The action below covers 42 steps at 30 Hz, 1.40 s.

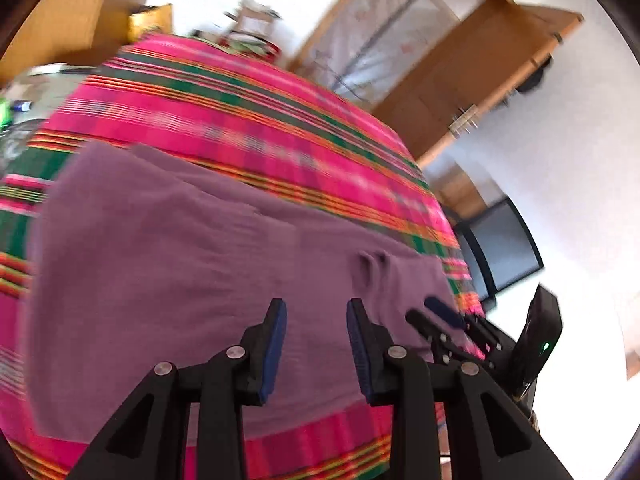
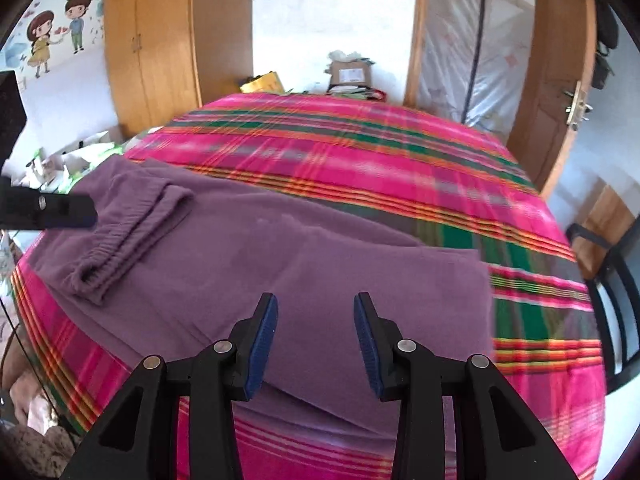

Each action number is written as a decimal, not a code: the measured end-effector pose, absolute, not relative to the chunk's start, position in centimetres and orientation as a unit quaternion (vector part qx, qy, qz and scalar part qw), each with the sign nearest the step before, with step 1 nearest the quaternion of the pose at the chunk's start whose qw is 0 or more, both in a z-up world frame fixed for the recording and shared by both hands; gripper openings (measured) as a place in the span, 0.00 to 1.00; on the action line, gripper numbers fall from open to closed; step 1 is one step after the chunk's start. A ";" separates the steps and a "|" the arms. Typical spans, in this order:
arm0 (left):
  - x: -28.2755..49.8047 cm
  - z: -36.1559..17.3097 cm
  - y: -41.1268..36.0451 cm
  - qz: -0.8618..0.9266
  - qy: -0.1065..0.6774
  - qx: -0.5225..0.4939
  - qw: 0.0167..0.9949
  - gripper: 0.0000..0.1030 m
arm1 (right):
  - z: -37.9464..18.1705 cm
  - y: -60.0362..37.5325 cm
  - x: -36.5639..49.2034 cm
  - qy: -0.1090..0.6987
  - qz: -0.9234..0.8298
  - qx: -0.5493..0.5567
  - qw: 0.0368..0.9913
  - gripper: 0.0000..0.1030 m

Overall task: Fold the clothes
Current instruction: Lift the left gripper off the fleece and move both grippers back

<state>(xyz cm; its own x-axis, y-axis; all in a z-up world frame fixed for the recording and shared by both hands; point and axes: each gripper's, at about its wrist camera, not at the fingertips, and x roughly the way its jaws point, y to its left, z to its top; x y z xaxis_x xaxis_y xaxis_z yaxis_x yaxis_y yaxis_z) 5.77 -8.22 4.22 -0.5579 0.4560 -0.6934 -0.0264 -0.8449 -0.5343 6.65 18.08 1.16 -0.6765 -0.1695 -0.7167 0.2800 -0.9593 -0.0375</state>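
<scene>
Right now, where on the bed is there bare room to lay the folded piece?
The plaid bedspread lies bare beyond the purple garment, up to the boxes at the far edge, and on the strip to its right toward the black chair. The near left is crowded: the garment's folded ribbed hem and the left gripper.

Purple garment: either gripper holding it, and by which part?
Nothing is held. The left gripper and right gripper both stand open above the purple garment, pads clear of the fabric.
</scene>
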 end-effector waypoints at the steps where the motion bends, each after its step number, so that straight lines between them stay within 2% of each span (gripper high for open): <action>1: 5.8 4.1 -9.2 0.848 -0.243 -0.452 0.131 0.31 | 0.7 17.7 6.4 0.073 -0.910 0.391 0.119 0.39; 9: 6.1 2.8 -15.5 0.845 -0.250 -0.470 0.056 0.31 | 1.4 15.8 6.8 0.090 -0.917 0.378 0.086 0.39; 15: 5.8 1.2 -18.8 0.832 -0.266 -0.485 0.036 0.31 | 3.5 10.9 8.0 0.086 -0.920 0.337 0.180 0.39; 24: 5.8 0.5 -20.3 0.827 -0.290 -0.478 0.059 0.31 | 1.6 1.7 9.6 0.126 -0.881 0.332 0.311 0.39; 30: 5.4 -0.2 -21.4 0.818 -0.307 -0.481 0.076 0.31 | 0.0 -0.2 10.3 0.167 -0.875 0.338 0.304 0.39; 37: 1.9 2.0 -20.8 0.838 -0.275 -0.461 0.099 0.31 | -0.1 -1.0 10.4 0.172 -0.876 0.346 0.289 0.39; 42: -1.5 1.1 -20.8 0.830 -0.267 -0.483 0.082 0.30 | 0.0 -1.0 10.1 0.161 -0.876 0.352 0.288 0.39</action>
<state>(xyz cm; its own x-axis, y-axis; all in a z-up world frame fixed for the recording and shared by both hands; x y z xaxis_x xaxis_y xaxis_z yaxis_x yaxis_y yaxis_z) -1.54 -20.84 1.13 -0.5207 0.3941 -0.7573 0.1208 -0.8442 -0.5223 10.06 -1.00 -0.04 -0.5871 -0.3912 -0.7088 0.6176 -0.7824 -0.0797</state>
